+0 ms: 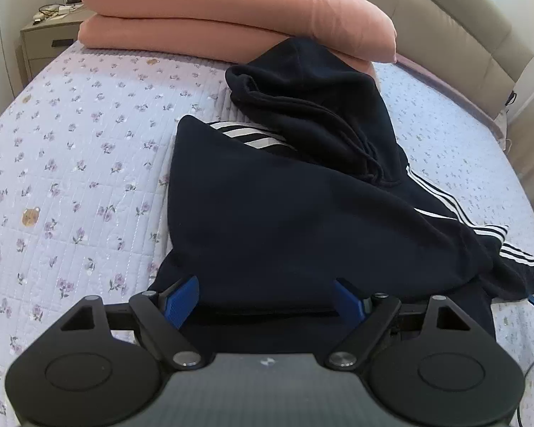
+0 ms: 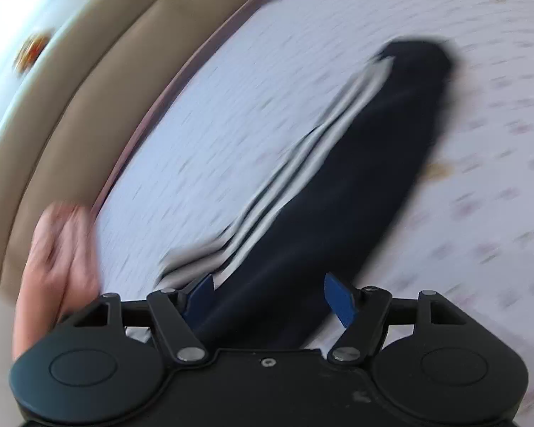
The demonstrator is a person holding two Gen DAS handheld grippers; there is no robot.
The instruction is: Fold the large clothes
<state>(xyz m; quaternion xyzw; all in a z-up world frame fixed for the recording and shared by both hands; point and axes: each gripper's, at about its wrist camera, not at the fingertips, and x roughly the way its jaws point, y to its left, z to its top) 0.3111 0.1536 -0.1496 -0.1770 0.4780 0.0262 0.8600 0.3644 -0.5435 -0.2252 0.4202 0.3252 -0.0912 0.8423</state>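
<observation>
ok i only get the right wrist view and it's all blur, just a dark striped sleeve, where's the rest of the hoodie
observer: the hoodie body lies spread on the floral bed cover, right in front of the left tool.
operator: and the hood
observer: the hood is bunched at the far end, up against a stack of pink blankets.
operator: left tool holding anything
observer: no, it is open, with the near hem lying between its fingers.

Left tool point(image 1: 267, 297) jaws spread wide; right tool point(image 2: 268, 297) jaws spread wide, view motion-blurred
</observation>
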